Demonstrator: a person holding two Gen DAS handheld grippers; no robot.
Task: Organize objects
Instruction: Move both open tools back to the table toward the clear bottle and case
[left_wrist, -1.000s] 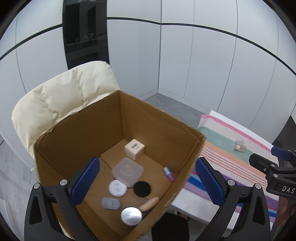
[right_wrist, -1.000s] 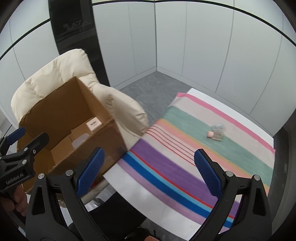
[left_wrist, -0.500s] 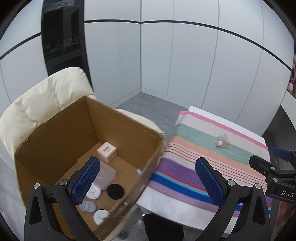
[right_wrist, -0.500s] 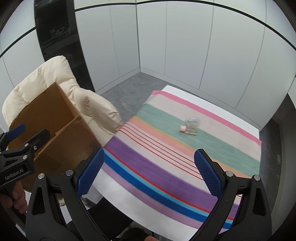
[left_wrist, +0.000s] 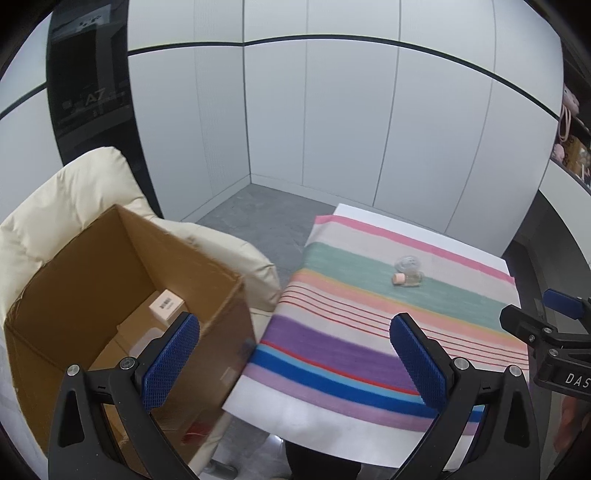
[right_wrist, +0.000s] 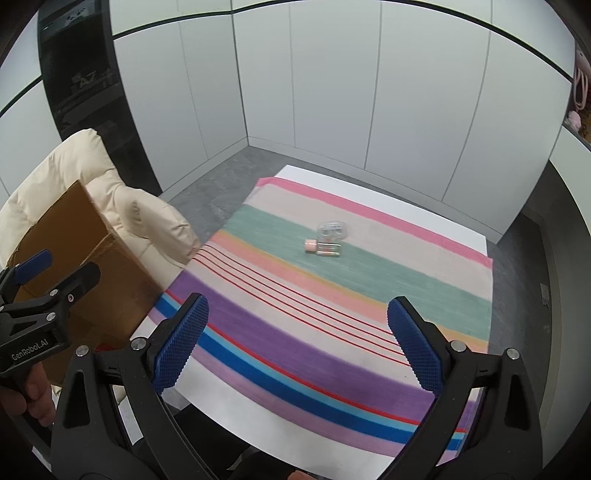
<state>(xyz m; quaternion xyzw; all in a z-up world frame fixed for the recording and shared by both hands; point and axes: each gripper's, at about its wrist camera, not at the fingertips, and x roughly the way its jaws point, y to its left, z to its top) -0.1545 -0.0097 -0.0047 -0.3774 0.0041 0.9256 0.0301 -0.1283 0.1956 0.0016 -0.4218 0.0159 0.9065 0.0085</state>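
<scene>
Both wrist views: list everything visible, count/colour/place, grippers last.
cardboard box: 1, brown, open, on the cream chair, left of the table
small carton: 1, pale, barcode label, inside the box
lidded container: 1, translucent, inside the box, partly hidden
cream chair: 1, padded, behind and under the box
striped cloth: 1, multicolour, covering the table
small bottle: 1, clear with pink cap, lying on the green stripe
clear container: 1, transparent, just behind the bottle
left gripper: blue pads, open, empty
right gripper: blue pads, open, empty
</scene>
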